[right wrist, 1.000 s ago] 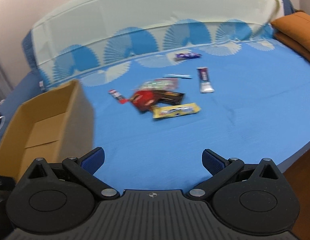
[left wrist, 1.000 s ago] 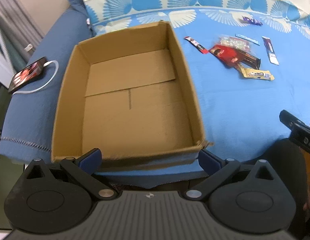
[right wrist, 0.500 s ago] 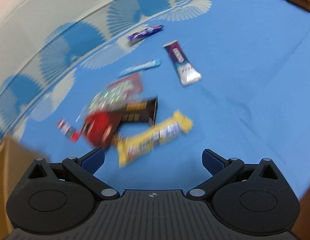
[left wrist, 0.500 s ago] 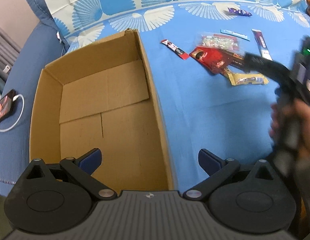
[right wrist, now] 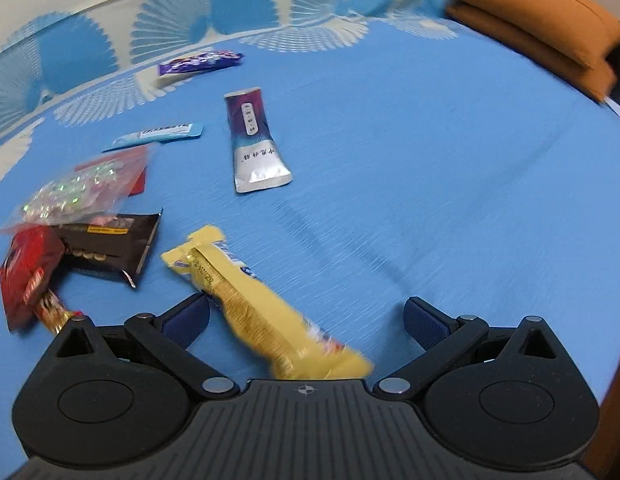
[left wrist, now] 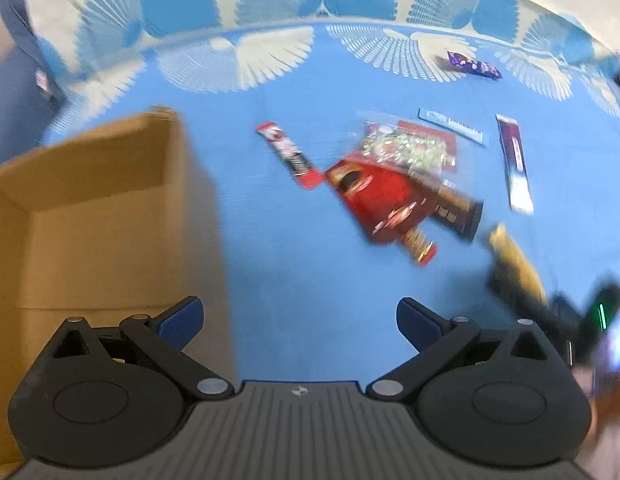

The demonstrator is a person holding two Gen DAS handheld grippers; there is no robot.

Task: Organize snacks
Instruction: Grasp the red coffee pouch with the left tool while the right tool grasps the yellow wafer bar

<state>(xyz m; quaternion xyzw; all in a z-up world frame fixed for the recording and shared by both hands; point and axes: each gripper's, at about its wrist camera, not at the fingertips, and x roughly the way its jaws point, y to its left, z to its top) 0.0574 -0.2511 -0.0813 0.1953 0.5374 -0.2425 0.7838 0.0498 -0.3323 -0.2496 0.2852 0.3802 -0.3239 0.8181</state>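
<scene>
Several snack packets lie on the blue bedsheet. My right gripper is open, low over a yellow bar that lies between its jaws, untouched as far as I can tell. Left of it lie a dark brown packet, a red pouch, a clear candy bag, a light blue stick, a purple-and-silver sachet and a purple bar. My left gripper is open and empty, beside the open cardboard box. The red pouch and a red stick lie ahead of it.
Two orange cushions lie at the far right of the bed. The bed's edge runs along the right side. The patterned white-and-blue cover rises behind the snacks. The right gripper shows blurred at the left wrist view's right edge.
My right gripper has dropped down and forward until the yellow bar lies between its jaws. My left gripper has swung right, from over the box toward the snack pile.
</scene>
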